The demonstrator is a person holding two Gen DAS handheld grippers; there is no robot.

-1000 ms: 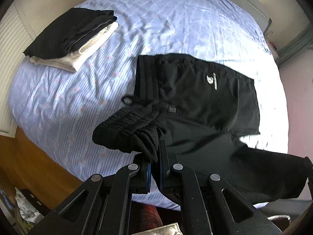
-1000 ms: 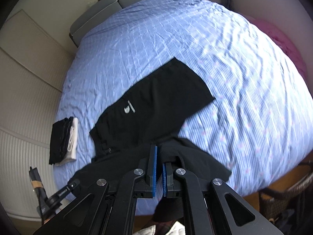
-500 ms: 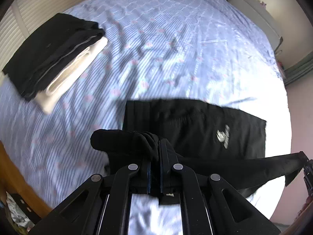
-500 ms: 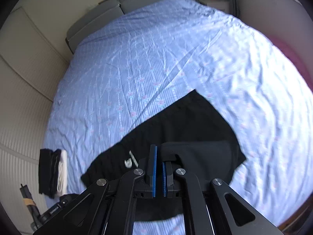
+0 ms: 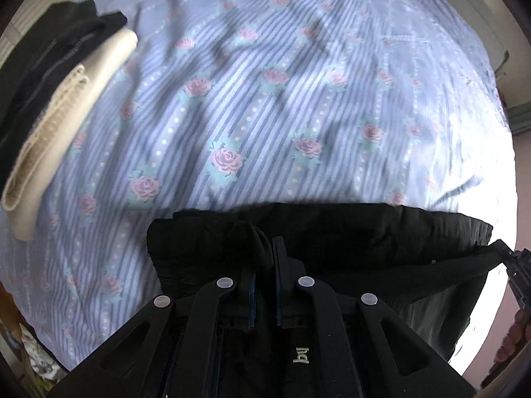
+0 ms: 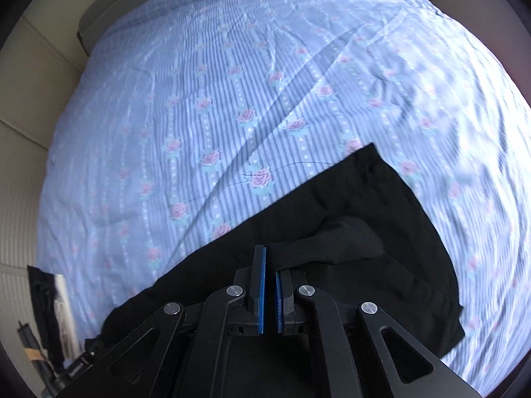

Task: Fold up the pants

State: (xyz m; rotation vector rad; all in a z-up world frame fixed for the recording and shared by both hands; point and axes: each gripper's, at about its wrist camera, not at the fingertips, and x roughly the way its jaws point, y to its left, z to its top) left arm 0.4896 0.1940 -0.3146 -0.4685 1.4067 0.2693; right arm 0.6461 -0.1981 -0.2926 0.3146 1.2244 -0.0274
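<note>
The black pants (image 5: 348,235) lie on the bed, on a blue striped sheet (image 5: 265,99) with pink roses, and they are folded over so that one layer covers another. In the left wrist view the left gripper (image 5: 264,258) points down at the near edge of the pants, and a bunch of the black cloth rises between its two fingers; the jaws are opening only a little, the gap is still very narrow and the pads still touch the cloth. From there the pants stretch to the right as a long dark band, up to the other gripper, which shows small at the right edge of this view. In the right wrist view the right gripper (image 6: 269,277) is also low over the pants (image 6: 348,232), with its blue pads almost together; a fold of the black fabric goes in from the right side and is pinched between them. The rest of the pants spreads beyond and to the right of these fingers, with a corner that reaches up on the sheet (image 6: 249,83). At the far left in the left wrist view, well apart from the pants, a pile of folded clothes (image 5: 56,93) rests on the sheet, black pieces above a cream piece.
</note>
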